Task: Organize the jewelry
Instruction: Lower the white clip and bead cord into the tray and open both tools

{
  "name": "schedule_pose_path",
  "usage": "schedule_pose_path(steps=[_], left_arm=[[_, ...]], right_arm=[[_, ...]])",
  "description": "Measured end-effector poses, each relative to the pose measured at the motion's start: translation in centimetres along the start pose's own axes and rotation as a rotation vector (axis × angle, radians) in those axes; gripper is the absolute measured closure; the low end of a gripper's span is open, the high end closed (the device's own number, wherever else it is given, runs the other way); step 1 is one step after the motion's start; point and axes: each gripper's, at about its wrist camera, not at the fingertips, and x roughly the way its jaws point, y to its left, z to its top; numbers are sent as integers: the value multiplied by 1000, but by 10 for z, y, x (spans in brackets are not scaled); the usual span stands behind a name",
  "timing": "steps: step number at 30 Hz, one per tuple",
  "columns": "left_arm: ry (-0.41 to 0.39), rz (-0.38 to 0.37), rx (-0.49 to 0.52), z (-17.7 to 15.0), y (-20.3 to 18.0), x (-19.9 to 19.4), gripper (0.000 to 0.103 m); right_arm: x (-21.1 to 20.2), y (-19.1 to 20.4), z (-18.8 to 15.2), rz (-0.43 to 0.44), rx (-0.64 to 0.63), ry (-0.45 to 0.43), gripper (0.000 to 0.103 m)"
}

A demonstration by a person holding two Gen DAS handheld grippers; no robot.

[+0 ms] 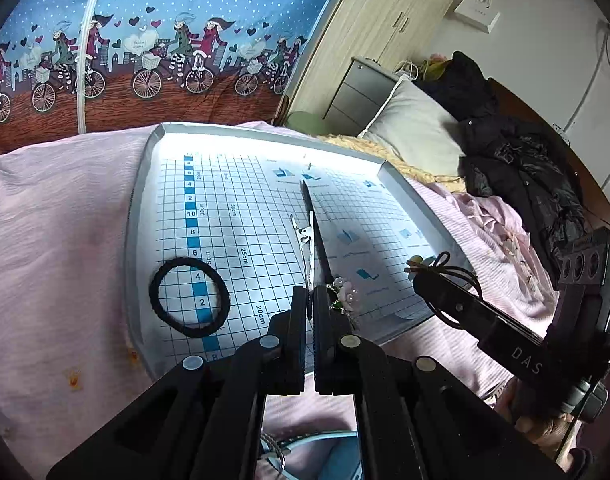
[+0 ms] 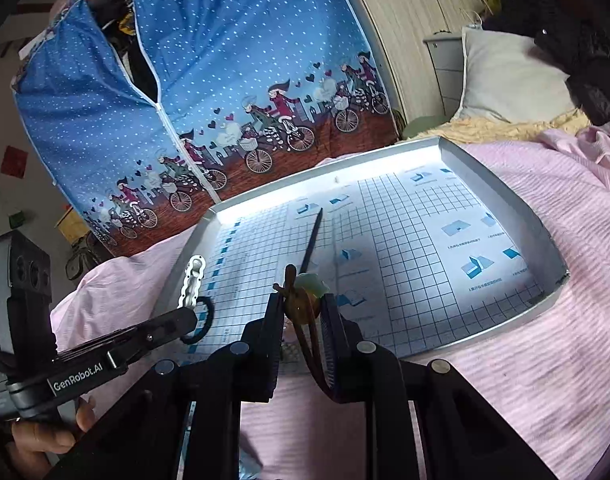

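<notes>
Here, hair clip (image 1: pixel 310 258) pinched in left hand-held gripper (image 1: pixel 310 300)

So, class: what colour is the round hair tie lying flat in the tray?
Black. The hair tie shows best in the left wrist view, on the tray's blue grid.

Both wrist views close over tray (image 1: pixel 143 216)

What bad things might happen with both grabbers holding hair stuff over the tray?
1. The left gripper pinches the silver hair clip only by its flowered end, so the long clip might swivel or slip out.
2. The right gripper holds the brown hair tie loosely looped between its fingers; it may drop onto the pink bedspread instead of the tray.
3. The two grippers are close together and might bump.
</notes>
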Motion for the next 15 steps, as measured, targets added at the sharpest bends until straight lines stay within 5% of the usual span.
schedule_pose_path(steps=[5, 10, 12, 15], left_arm=[[94, -7, -9, -1, 13, 29, 102], [86, 5, -40, -4, 18, 29, 102], [91, 7, -72, -3, 19, 28, 100], [87, 11, -102, -2, 21, 20, 90]], right_arm=[[19, -11, 5, -12, 3, 62, 85], [23, -10, 6, -45, -9, 98, 82], [22, -11, 6, -50, -7, 107, 57], [13, -10, 8, -72, -7, 82, 42]])
